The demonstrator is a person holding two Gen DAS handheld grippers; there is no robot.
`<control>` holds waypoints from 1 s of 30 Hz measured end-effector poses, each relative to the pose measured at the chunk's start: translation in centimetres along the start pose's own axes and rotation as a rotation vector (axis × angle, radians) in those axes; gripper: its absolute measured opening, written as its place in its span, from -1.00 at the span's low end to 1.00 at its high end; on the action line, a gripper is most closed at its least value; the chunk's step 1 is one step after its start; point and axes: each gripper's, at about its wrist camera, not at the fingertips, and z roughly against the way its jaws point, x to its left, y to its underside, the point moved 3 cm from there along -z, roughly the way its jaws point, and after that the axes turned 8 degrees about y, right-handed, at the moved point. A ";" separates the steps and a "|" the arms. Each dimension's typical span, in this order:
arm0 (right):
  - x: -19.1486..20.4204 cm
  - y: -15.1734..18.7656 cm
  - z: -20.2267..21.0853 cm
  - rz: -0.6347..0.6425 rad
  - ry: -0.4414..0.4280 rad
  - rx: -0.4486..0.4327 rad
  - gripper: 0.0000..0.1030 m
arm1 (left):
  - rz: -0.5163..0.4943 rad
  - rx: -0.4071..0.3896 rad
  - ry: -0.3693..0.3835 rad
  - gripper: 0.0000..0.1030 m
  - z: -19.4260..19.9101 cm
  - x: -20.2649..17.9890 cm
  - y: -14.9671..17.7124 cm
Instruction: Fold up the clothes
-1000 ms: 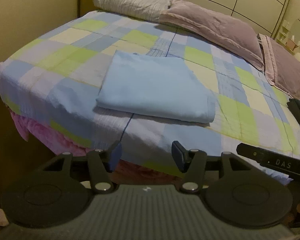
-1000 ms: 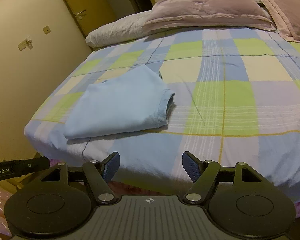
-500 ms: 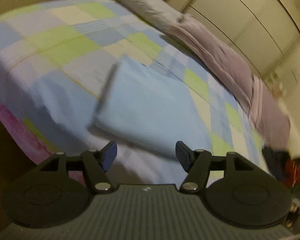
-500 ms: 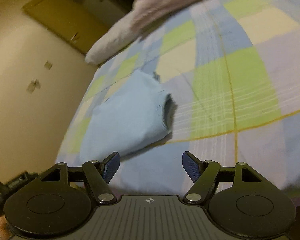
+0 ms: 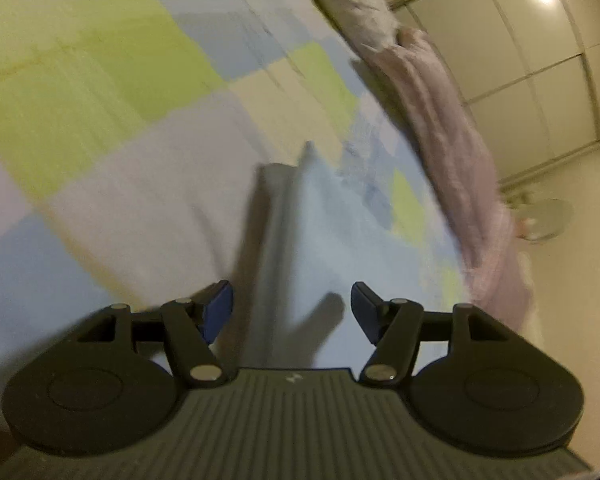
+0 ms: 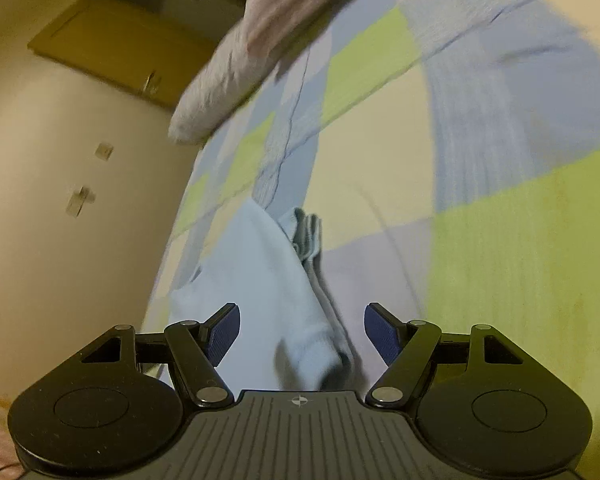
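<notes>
Blue shirt (image 5: 340,240) is seen lying flat on the checked bedspread (image 5: 100,100), already in a folded rectangle, with ribbed hem layers (image 6: 308,236) stacked along one side. A second ago it was viewed whole from back at the bed's foot; now both cameras have been brought in low and close, so only a strip of it fills each view, blurred by motion.

Left gripper (image 5: 292,306) is positioned over one side edge of the fold, jaws spread wide on either side of that edge, nothing pinched. Right gripper (image 6: 302,328) is lined up on the opposite, ribbed side, jaws equally wide, corner of cloth between them but not gripped. Width of opening is unchanged from the earlier frames; only the approach has changed.

Meaning for the task, as a judgement: both tools have been moved in from a standoff to a two-sided grasp pose. Whether another fold is intended or the finished bundle is to be lifted away cannot be settled. Contact between pads and cloth cannot be told.

Further out, pillows (image 5: 440,128) are lined along the head of the bed, wardrobe doors (image 5: 520,60) behind, and a wall (image 6: 60,160) with a door (image 6: 120,40) on the other side.
</notes>
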 end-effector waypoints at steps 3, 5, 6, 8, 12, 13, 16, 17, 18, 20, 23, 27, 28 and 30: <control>0.3 -1.5 -2.6 0.002 -0.032 0.103 0.40 | 0.035 0.048 0.044 0.02 -1.3 0.5 -1.1; 0.6 -2.5 -3.4 0.001 -0.017 0.146 0.40 | 0.059 0.079 0.074 -0.01 -2.2 0.9 -1.8; 0.5 -2.9 -3.6 -0.011 -0.019 0.164 0.40 | 0.071 0.095 0.089 -0.05 -2.7 1.0 -2.2; 0.1 -3.5 -3.9 -0.046 -0.028 0.193 0.39 | 0.090 0.102 0.094 -0.12 -2.7 0.6 -2.4; 0.3 -3.8 -5.1 -0.098 -0.050 0.216 0.39 | 0.075 0.118 0.072 -0.26 -2.5 -1.6 -3.6; 0.5 -3.7 -5.6 -0.107 -0.035 0.224 0.31 | 0.072 0.122 0.067 -0.30 -2.5 -2.1 -3.9; 1.1 -3.3 -6.9 -0.134 0.010 0.246 -0.65 | 0.061 0.134 0.051 -0.45 -2.3 -3.8 -4.8; 1.3 -3.4 -6.8 -0.141 0.024 0.247 -0.67 | 0.058 0.138 0.045 -0.46 -2.3 -4.4 -5.1; 1.6 -3.5 -6.6 -0.146 0.038 0.244 -0.68 | 0.054 0.142 0.040 -0.47 -2.2 -4.9 -5.4; 3.0 -4.0 -5.5 -0.146 0.052 0.238 -0.70 | 0.047 0.150 0.029 -0.48 -2.1 -6.0 -6.0; 5.8 -4.6 -3.4 -0.153 0.040 0.212 -0.70 | 0.037 0.162 0.013 -0.48 -1.9 -7.7 -6.9; 9.8 -5.9 -2.3 -0.195 0.012 0.156 -0.70 | -0.011 0.169 0.013 -0.48 -0.1 -10.0 -10.5; 11.0 -6.2 -2.6 -0.200 0.004 0.146 -0.70 | -0.029 0.169 0.013 -0.48 0.5 -10.4 -11.6; 13.3 -6.7 -3.8 -0.206 -0.010 0.128 -0.70 | -0.055 0.169 0.013 -0.48 1.9 -10.6 -14.3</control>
